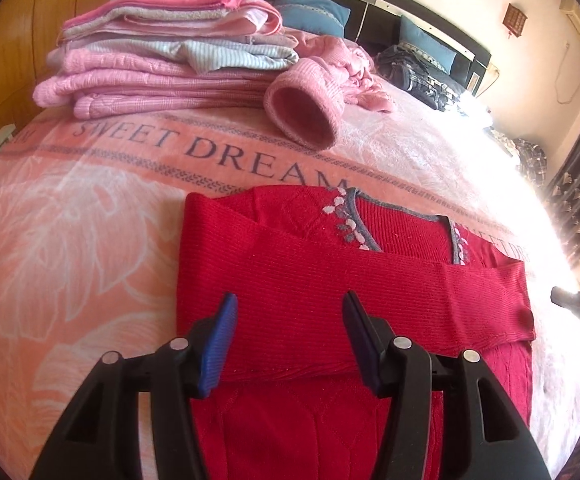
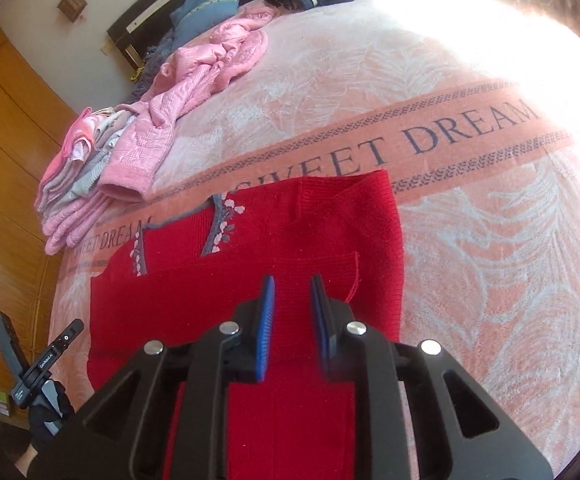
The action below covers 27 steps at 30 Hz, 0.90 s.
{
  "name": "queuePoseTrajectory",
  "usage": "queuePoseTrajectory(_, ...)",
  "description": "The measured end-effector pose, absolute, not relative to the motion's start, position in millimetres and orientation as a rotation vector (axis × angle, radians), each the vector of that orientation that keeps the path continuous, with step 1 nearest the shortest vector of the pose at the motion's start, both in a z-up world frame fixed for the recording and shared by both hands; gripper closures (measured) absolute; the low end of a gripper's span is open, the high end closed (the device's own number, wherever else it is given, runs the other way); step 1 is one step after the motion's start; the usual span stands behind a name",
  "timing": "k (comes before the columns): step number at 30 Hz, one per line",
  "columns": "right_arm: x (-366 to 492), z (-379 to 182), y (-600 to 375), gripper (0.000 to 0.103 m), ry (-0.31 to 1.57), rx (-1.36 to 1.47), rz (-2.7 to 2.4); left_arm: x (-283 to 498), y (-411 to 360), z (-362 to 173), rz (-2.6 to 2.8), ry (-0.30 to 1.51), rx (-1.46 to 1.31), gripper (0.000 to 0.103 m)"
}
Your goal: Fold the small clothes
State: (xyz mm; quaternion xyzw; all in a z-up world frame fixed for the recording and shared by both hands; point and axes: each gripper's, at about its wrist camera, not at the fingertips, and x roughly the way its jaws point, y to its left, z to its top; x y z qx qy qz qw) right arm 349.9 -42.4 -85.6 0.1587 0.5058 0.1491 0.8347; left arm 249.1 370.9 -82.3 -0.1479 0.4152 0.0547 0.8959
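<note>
Left wrist view: the left gripper [image 1: 287,312] hangs at six o'clock, its blue-padded fingers [image 1: 218,344] spread wide and holding nothing, above a red sweater [image 1: 330,280] lying flat on a pink blanket [image 1: 69,240] lettered "SWEET DREAM". Both sleeves are folded across the sweater's chest, the upper one running toward three o'clock; the grey-trimmed neckline points to twelve. At eleven o'clock stands a stack of folded clothes [image 1: 161,60], with a crumpled pink jacket [image 1: 322,88] touching it at twelve. A dark pile of clothes [image 1: 422,72] sits near the headboard at one o'clock. Right wrist view: the right gripper [image 2: 292,316] sits at six o'clock, fingers narrowly parted and empty, over the red sweater [image 2: 209,300], just short of a folded sleeve's cuff edge. The stack of folded clothes [image 2: 73,184] lies at nine o'clock, the pink jacket [image 2: 201,68] at eleven. A gloved hand [image 2: 47,416] holds the other tool's handle at eight o'clock.
</note>
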Motion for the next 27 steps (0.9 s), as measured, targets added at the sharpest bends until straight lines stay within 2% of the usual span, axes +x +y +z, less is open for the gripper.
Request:
queuePoseTrajectory(6, 352, -127, -44, 0.084, 1.196, 0.318, 0.238, 254, 370, -118, 0.132, 0.981, -0.299, 0.048)
queuePoseTrajectory(10, 349, -147, -48, 0.086, 1.220, 0.334, 0.224, 253, 370, -124, 0.125, 0.979, -0.285, 0.047)
queuePoseTrajectory(18, 328, -102, -41, 0.078, 1.176, 0.265, 0.281, 231, 376, -90, 0.083, 0.991, -0.359, 0.046)
queuePoseTrajectory(21, 296, -83, -45, 0.071, 1.189, 0.255, 0.335, 199, 380, -74, 0.054, 1.038, -0.353, 0.045)
queuePoseTrajectory(27, 211, -68, -56, 0.067, 1.261, 0.244, 0.420, 109, 384, -71, 0.011, 1.181, -0.340, 0.045)
